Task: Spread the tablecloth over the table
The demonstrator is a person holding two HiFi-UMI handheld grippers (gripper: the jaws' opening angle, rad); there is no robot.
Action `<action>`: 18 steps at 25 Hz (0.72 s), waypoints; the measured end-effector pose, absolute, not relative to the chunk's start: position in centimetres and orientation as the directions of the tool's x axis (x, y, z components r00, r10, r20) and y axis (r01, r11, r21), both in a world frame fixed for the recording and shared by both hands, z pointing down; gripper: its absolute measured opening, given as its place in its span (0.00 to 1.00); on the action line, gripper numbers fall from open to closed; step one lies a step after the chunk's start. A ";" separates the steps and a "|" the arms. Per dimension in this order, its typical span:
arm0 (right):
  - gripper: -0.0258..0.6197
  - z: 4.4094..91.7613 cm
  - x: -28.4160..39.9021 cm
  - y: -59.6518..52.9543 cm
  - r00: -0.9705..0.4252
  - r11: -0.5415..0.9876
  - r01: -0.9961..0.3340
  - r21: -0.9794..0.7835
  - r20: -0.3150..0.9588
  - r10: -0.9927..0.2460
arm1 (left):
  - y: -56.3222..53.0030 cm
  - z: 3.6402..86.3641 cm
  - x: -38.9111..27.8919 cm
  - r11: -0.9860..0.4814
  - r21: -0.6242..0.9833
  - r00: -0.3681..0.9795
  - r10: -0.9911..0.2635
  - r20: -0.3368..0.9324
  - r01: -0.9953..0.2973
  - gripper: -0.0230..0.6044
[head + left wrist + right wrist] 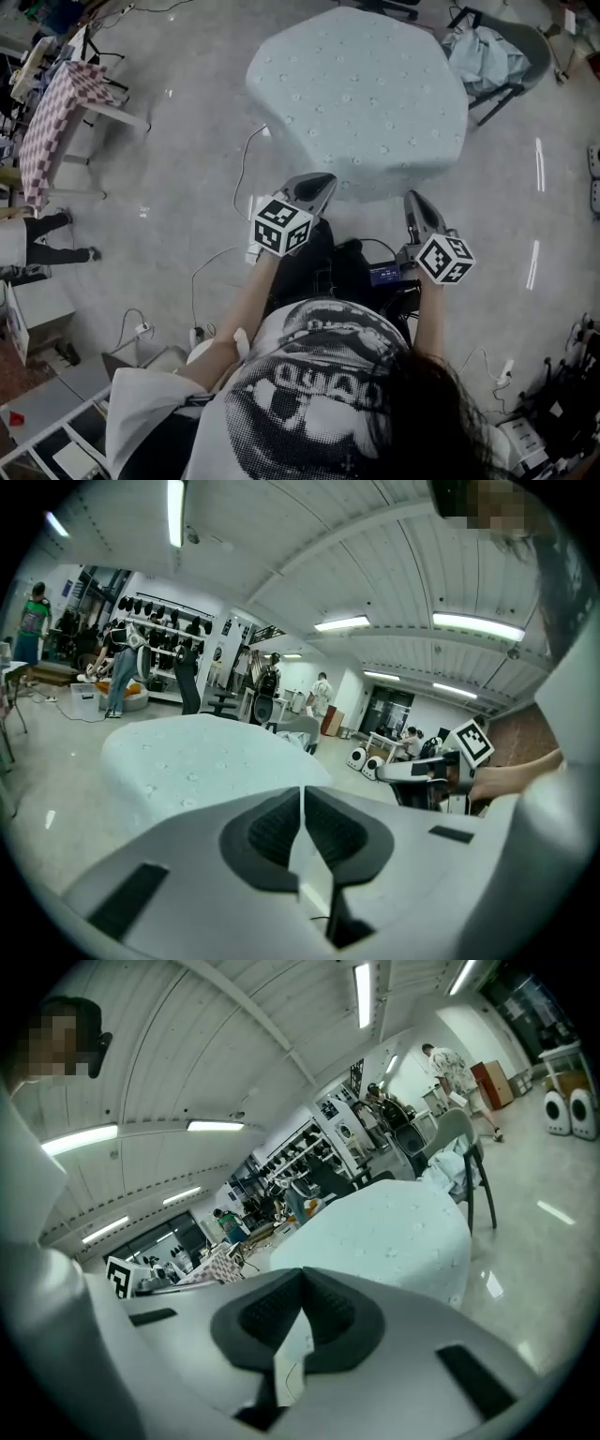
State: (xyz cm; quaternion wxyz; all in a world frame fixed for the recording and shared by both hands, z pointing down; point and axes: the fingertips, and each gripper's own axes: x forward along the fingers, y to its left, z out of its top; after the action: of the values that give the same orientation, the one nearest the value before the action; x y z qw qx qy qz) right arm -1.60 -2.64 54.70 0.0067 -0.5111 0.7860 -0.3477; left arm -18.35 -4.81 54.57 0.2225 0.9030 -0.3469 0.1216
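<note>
1. The spreading looks as good as finished to me. The pale blue-green, flower-dotted tablecloth [361,94] covers the whole table (no bare part of the table shows anywhere). It lies smooth on top and hangs down every side I can see.
2. The left gripper [302,794] has its dark ribbed pads pressed together with nothing between them. Only a pale sliver of the grey floor [178,197] shows through the slit lower down.
3. The right gripper [302,1283] is the same: pads closed against each other and no cloth in the pinch.
4. The cloth sits straight ahead of the person [319,394], at twelve o'clock. It is at roughly one o'clock from the left gripper and eleven o'clock from the right.
5. Both gripper views show the cloth out in front of the jaws and apart from them. In the head view the left gripper's tips come close beside the near hem. I cannot tell from that angle alone whether they brush it, though its own view suggests a gap.
6. Next, I'd judge, comes a check of the drape. The hem round at nine o'clock of the table looks a little bunched (hard to be sure from here).
7. If it needs squaring, the jaws must first spread, then drop to the hem, nip the edge only and draw it gently outward. Otherwise both grippers can simply come away.
</note>
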 end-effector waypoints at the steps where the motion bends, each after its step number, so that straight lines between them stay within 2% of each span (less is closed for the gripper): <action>1: 0.02 54.4 -1.9 -2.7 -0.483 0.247 -0.801 -0.546 0.342 -0.806 | -4.7 54.3 -18.4 -0.662 0.316 0.731 -0.572 0.372 -0.680 0.07; 18: 0.02 52.6 -5.2 -3.8 -0.565 0.380 -0.787 -0.486 0.321 -0.760 | -4.3 53.0 -17.0 -0.708 0.266 0.747 -0.549 0.374 -0.654 0.06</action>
State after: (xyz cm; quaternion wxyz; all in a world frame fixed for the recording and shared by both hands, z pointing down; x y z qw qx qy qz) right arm -5.16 -3.84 52.57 -0.0223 -0.4656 0.8304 -0.3052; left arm -17.04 -4.28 53.03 0.1940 0.9143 -0.3290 0.1345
